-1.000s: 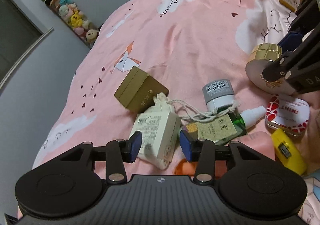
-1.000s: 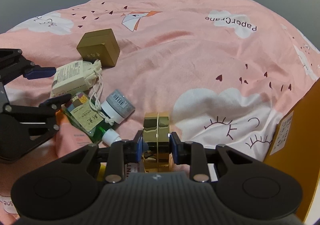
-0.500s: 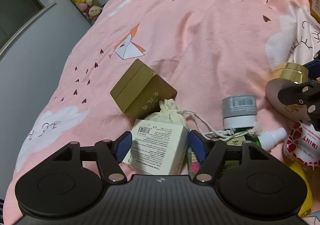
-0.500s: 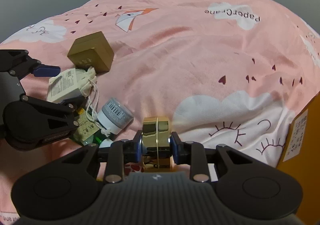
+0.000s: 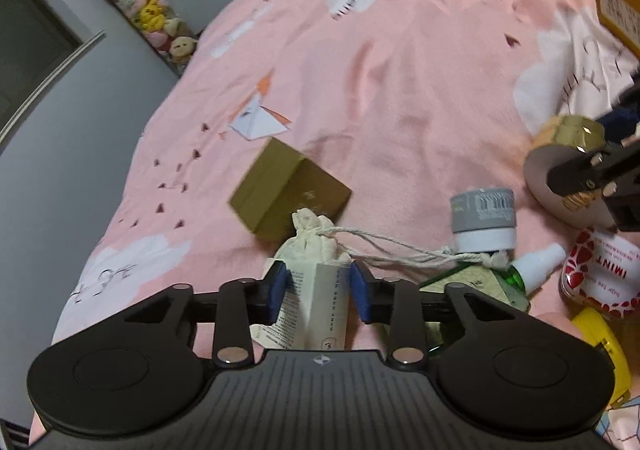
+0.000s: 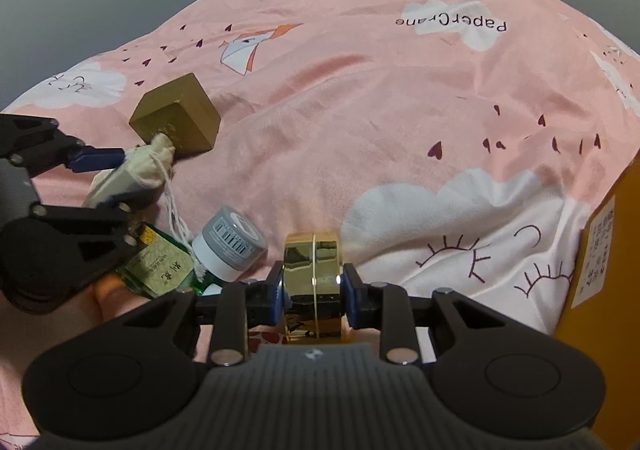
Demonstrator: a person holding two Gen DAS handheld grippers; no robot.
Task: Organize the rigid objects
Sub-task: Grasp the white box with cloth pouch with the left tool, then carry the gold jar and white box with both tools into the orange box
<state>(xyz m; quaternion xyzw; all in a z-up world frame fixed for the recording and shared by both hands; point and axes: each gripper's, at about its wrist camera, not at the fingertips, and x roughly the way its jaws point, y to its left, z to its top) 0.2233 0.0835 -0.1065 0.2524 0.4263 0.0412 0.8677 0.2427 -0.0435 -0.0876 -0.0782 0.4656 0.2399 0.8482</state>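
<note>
pink bedspread (image 6: 400,97) printed with clouds and a paper crane, covering the whole scene; orange carton (image 6: 600,262) at the far right edge. olive-gold cube box (image 5: 288,189) on the spread, touching the tied neck of the cream drawstring pouch (image 5: 316,242) just nearer. left gripper (image 5: 318,288), jaws closing with their blue pads pressed on the pouch's boxy sides. right gripper (image 6: 312,290), pinching the gold compact (image 6: 314,270) on edge, near right of the clutter. between them lie a grey-lidded jar (image 5: 482,217), a green bottle (image 6: 160,270), a red-and-white mint tin (image 5: 600,274) and a yellow item (image 5: 600,338).
</note>
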